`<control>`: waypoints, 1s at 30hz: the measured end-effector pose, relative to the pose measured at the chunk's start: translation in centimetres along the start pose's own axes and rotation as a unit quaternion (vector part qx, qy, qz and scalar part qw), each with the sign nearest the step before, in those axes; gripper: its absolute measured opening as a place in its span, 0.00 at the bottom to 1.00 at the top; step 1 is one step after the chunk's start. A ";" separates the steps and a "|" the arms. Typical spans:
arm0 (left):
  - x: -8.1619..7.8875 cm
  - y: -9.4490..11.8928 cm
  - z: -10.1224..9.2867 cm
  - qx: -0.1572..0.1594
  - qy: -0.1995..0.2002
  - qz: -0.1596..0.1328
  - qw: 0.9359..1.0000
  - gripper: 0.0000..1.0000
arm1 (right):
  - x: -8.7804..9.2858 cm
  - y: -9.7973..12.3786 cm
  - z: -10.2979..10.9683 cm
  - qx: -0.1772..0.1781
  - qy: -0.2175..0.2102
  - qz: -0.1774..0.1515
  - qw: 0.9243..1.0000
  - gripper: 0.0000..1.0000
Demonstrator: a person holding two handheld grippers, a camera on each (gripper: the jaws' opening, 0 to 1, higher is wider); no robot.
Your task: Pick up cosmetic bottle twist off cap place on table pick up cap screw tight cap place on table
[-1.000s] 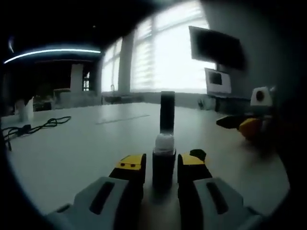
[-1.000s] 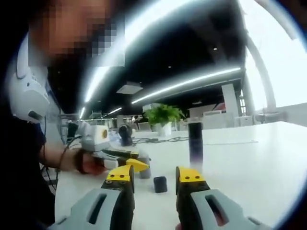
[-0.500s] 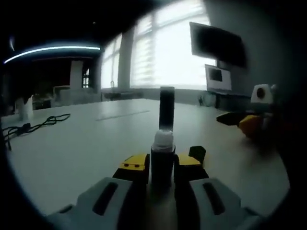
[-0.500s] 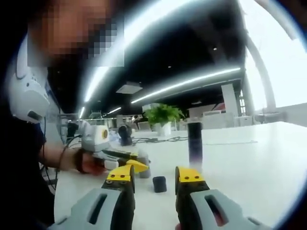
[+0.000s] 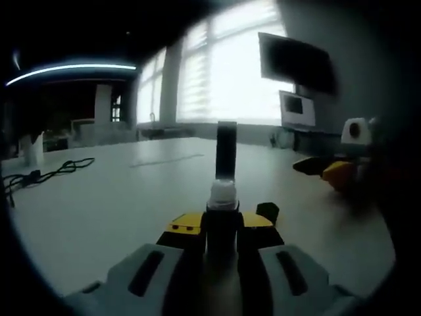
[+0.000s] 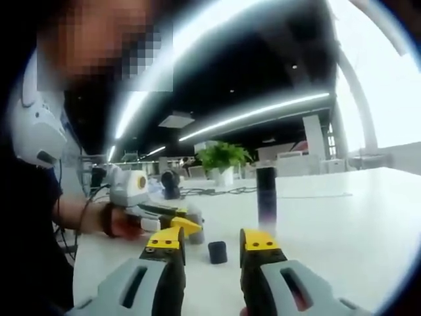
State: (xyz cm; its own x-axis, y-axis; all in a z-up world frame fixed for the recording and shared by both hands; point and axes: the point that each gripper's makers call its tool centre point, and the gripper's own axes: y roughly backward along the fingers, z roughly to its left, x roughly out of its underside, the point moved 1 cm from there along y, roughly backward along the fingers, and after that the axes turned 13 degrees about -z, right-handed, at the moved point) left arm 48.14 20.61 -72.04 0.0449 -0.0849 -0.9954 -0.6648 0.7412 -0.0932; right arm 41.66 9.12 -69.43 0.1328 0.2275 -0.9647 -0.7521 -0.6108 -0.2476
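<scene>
My left gripper (image 5: 222, 221) is shut on the dark body of a small cosmetic bottle (image 5: 222, 234) standing on the white table (image 5: 99, 210); the bottle's white threaded neck (image 5: 222, 193) is bare above the jaws. In the right gripper view a person's hand holds that left gripper (image 6: 186, 224) at the left, with the bottle (image 6: 196, 235) between its yellow tips. The small dark cap (image 6: 218, 252) lies on the table just beyond my right gripper (image 6: 212, 241), which is open and holds nothing. The right gripper (image 5: 327, 171) also shows low over the table in the left gripper view.
A tall dark cylinder (image 5: 225, 150) stands upright on the table behind the bottle, also seen as the cylinder (image 6: 266, 196) right of the cap. A black cable (image 5: 46, 173) lies at the far left. A potted plant (image 6: 223, 161) and monitors (image 5: 297, 108) stand beyond the table.
The left jaws, open on either side of the bottle a second ago, have come together on its body. The right gripper and the cap have stayed put.
</scene>
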 end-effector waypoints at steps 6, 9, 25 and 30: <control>-1.6 0.6 -0.4 0.016 0.009 -0.045 0.999 0.09 | 0.1 0.0 -0.1 0.001 0.001 0.002 1.000 0.27; -1.8 0.7 -0.7 0.023 0.008 -0.051 0.998 0.09 | 0.1 0.0 -0.1 0.001 0.002 0.003 1.000 0.27; -3.9 2.6 -2.1 0.051 0.040 -0.081 0.995 0.09 | 0.2 0.0 -0.4 0.007 0.004 0.006 1.000 0.25; -4.4 4.0 -2.4 0.057 0.033 -0.087 0.994 0.09 | 0.3 0.0 -0.4 0.007 0.005 0.007 1.000 0.25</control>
State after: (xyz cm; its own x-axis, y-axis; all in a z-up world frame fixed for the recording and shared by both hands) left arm 43.50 22.41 -67.96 0.1003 -0.2594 -0.9606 -0.5624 0.7816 -0.2698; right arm 41.95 8.93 -69.75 0.1279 0.2111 -0.9691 -0.7631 -0.6031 -0.2321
